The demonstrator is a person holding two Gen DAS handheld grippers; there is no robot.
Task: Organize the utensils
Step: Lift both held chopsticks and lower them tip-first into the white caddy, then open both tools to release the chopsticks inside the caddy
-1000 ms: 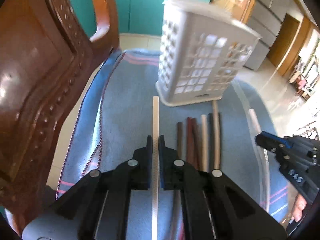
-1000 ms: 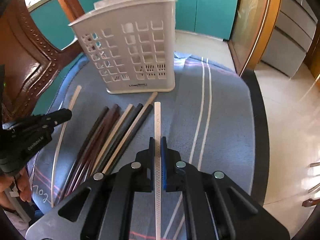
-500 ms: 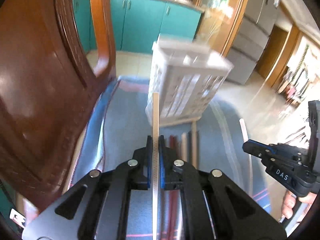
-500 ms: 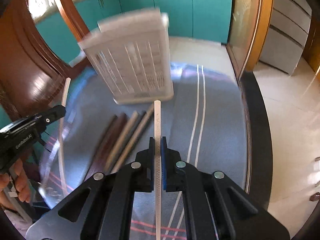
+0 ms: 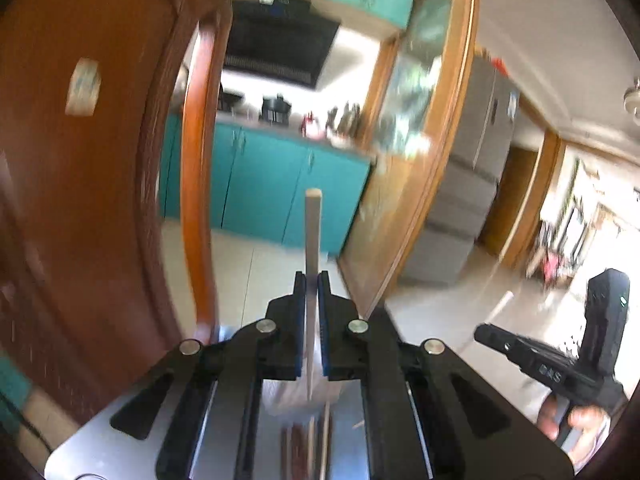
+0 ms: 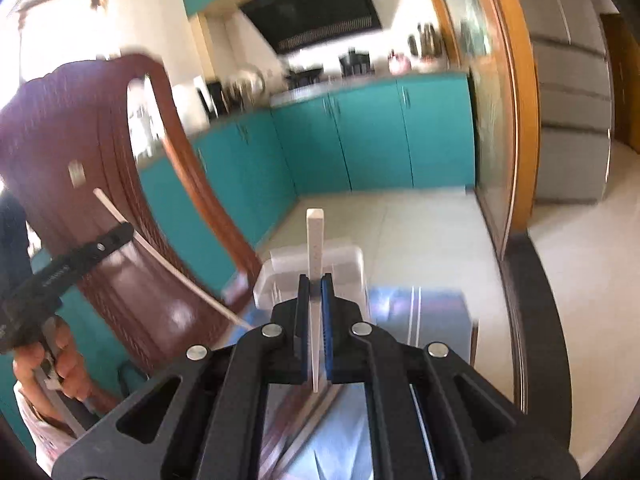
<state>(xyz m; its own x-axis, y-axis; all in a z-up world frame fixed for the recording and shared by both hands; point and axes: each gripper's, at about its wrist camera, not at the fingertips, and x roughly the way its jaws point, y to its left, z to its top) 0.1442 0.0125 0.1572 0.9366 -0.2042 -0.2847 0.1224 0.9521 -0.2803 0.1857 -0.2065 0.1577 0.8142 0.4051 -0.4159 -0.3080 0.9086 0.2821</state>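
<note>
My left gripper (image 5: 312, 280) is shut on a pale chopstick (image 5: 312, 232) that points up and forward, lifted high off the table. My right gripper (image 6: 315, 282) is shut on a white chopstick (image 6: 314, 240), also raised. The white slotted basket (image 6: 344, 268) sits just below and beyond the right gripper's tips, blurred. Several dark and pale chopsticks (image 5: 316, 440) lie on the blue cloth (image 6: 436, 312) under the left gripper. The left gripper and its stick (image 6: 168, 268) show in the right wrist view; the right gripper (image 5: 488, 332) shows in the left wrist view.
A brown wooden chair (image 5: 80, 200) stands close on the left, also in the right wrist view (image 6: 80, 160). Teal cabinets (image 6: 360, 140), a wooden door frame (image 6: 516, 100) and a grey fridge (image 5: 472, 200) lie beyond. The table's dark edge (image 6: 536, 320) runs at the right.
Both grippers have lifted and tilted upward with their chopsticks, so the table and basket have dropped low in both views and the kitchen fills them.
</note>
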